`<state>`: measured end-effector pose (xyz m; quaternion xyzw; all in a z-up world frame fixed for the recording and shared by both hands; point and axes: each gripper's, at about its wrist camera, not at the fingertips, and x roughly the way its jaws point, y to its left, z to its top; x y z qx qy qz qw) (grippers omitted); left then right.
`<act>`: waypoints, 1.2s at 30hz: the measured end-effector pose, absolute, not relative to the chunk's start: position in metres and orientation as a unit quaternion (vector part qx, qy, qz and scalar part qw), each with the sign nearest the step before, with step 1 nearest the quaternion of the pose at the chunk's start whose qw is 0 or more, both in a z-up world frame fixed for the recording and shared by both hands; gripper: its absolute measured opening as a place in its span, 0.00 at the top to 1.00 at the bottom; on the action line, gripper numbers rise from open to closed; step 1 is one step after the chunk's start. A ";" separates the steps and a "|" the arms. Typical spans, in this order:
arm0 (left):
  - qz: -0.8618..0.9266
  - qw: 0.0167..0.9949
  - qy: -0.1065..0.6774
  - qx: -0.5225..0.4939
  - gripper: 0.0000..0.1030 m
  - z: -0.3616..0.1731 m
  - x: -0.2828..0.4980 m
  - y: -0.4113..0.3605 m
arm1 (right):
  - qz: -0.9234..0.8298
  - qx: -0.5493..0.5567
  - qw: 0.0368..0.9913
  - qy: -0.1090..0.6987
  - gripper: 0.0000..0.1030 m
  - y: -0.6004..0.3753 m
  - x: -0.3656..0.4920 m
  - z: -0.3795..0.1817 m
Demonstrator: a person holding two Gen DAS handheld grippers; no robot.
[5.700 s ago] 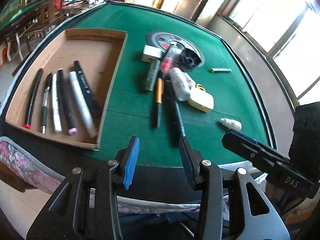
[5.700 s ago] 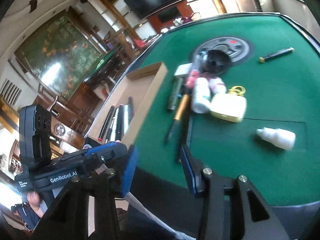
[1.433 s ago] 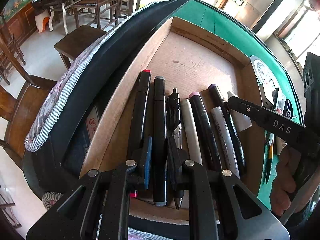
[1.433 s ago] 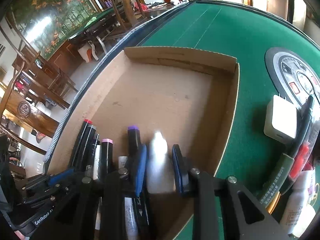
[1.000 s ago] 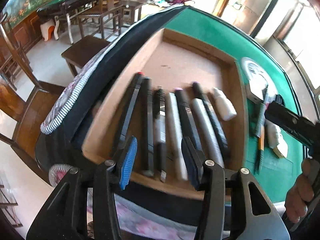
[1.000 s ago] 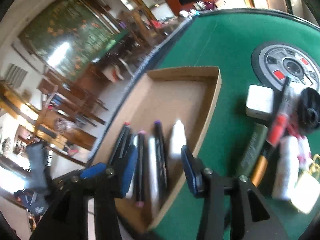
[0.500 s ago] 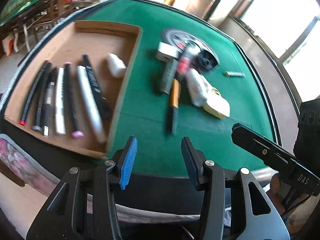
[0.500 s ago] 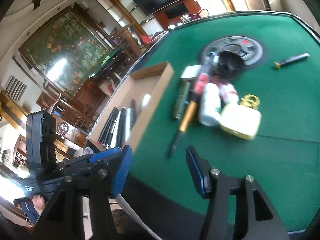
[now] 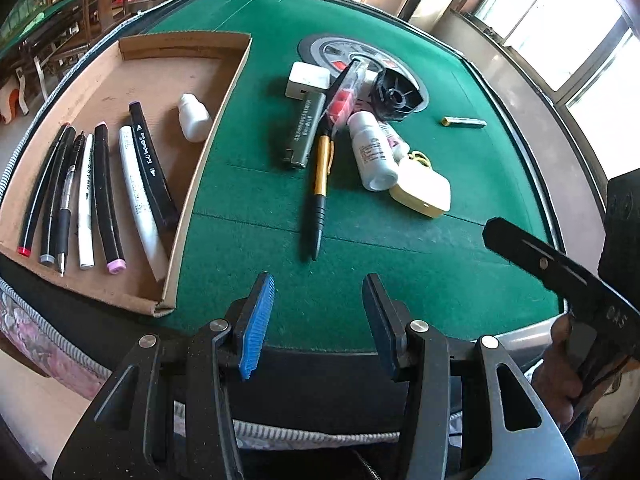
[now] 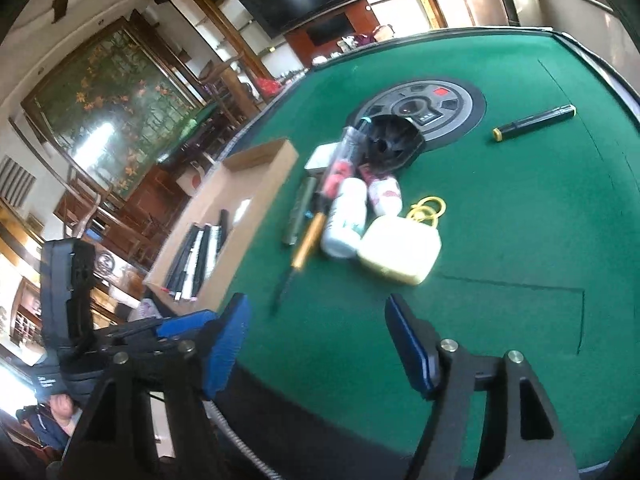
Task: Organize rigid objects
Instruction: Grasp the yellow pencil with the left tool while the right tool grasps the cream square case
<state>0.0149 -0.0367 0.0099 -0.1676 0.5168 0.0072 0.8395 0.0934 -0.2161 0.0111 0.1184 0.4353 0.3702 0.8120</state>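
A cardboard tray [image 9: 168, 50] [image 10: 264, 160] on the green table holds several pens and markers [image 9: 104, 188] side by side and a small white dropper bottle [image 9: 193, 118]. A pile lies mid-table: an orange-and-black pen [image 9: 320, 184] [image 10: 306, 246], a green tube [image 9: 304, 132], a white bottle [image 9: 370, 152] [image 10: 344, 220], a cream case [image 9: 422, 192] [image 10: 400, 252] and a white adapter [image 9: 307, 80]. My left gripper [image 9: 316, 316] hangs open and empty over the near table edge. The jaws of my right gripper [image 10: 316, 336] are opening, with nothing between them.
A black-and-gold marker [image 9: 464, 122] [image 10: 534, 122] lies alone at the far right. A round grey panel [image 10: 424, 110] is set in the table's middle, with a black cap-like object [image 9: 398, 94] on it. The right hand-held gripper [image 9: 560, 276] reaches in beside a hand [image 9: 560, 364].
Both grippers have pulled back from the tray to the table's near edge. The dropper bottle that was between the right jaws now lies in the tray. The right jaws have widened.
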 end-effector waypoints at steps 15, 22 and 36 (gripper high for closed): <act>0.008 0.825 0.532 -0.189 0.55 -0.009 0.043 -0.023 | 0.341 0.072 0.806 0.478 0.31 -0.193 0.169 -0.012; 0.010 0.823 0.534 -0.194 0.55 -0.011 0.047 -0.016 | 0.336 0.055 0.800 0.494 0.31 -0.182 0.188 -0.027; 0.009 0.821 0.544 -0.173 0.55 -0.014 0.071 -0.016 | 0.337 0.009 0.810 0.481 0.38 -0.182 0.140 -0.025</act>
